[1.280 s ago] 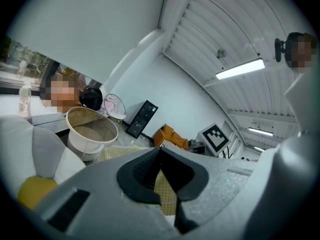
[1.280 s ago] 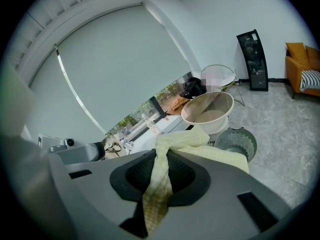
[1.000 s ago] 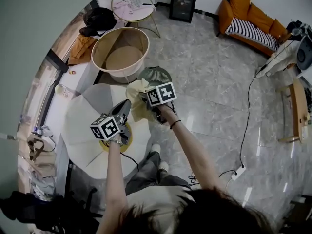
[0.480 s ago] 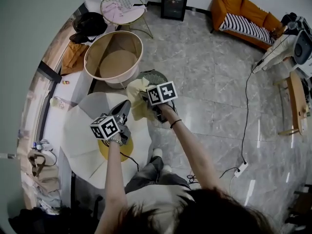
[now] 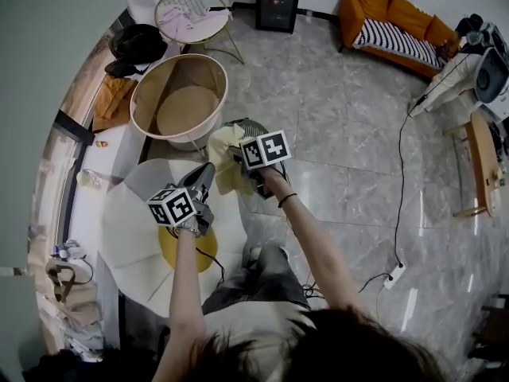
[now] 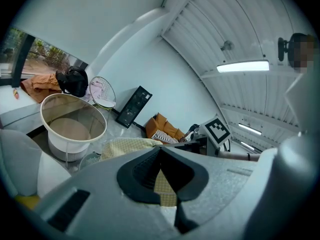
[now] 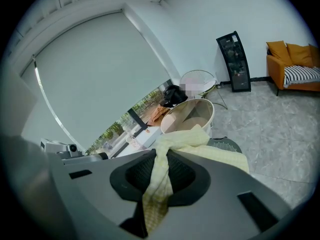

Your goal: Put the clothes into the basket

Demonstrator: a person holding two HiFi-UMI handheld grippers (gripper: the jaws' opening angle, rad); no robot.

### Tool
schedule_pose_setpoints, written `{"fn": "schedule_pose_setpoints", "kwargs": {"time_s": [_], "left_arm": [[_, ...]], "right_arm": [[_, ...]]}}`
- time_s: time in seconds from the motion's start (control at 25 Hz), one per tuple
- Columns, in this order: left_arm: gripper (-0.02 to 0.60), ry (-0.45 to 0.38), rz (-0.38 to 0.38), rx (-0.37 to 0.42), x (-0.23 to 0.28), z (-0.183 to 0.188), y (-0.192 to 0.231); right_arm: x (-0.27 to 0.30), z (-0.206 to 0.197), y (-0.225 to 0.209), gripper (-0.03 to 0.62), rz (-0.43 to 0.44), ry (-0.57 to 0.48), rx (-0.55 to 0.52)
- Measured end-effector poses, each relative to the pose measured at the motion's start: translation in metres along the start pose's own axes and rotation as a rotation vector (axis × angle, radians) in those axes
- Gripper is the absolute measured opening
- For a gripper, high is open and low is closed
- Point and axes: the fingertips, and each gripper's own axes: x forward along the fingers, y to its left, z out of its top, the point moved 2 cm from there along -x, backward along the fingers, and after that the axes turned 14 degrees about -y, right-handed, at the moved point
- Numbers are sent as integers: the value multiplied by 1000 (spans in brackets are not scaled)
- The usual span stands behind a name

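While left gripper (image 5: 207, 171), right gripper (image 5: 238, 160) pinch cloth (image 5: 222, 144) (yellow), near basket (image 5: 161, 76)

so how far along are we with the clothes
Done: nothing yet, the basket looks empty. In hand: one yellow cloth, clamped by both the left gripper and the right gripper, held up short of the basket. Left: carry it over the rim and let go.

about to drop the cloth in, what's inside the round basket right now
Nothing lies inside the basket: only its bare tan bottom and far inner wall show. The yellow cloth is outside it. The near inner wall is hidden behind the rim.
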Motion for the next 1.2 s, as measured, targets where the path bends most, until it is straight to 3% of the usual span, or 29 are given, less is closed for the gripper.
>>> {"fn": "schedule_pose_setpoints", "kwargs": {"time_s": [0.32,0.72,1.2], "left_arm": [[11,10,35,-18,39,-3,11],[11,-48,104,-48,108,9,18],[11,-86,211,-87,146,5,43]], "right_arm": [[15,17,-38,60,-4,27,15],[39,60,-87,60,49,114,-49],[72,66,-129,60,71,234,-101]]}}
